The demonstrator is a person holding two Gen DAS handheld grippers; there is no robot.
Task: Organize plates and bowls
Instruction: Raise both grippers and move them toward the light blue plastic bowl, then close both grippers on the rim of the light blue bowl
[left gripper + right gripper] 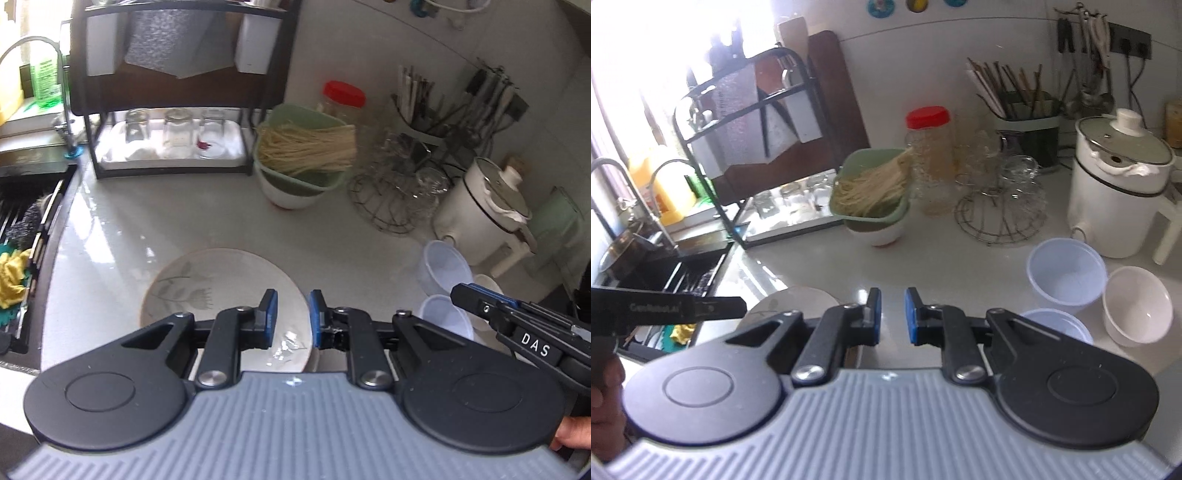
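Both my claws are nearly closed, nothing between the jaws: left claw (291, 314) hangs over the flower-print plate (207, 288) on the bench (184, 221), right claw (892, 314) over bare bench. Left view shows the whole plate; right view only catches its far rim behind my left claw. Right view shows all three bowls clearly: two bluish plastic bowls (1065, 269) touching a white bowl (1137, 306) beside the cooker (1115, 199).

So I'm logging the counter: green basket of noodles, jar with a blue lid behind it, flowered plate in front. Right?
Not quite: the jar has a red lid, as the right wrist view shows. The green basket of noodles and the flowered plate in front are right.
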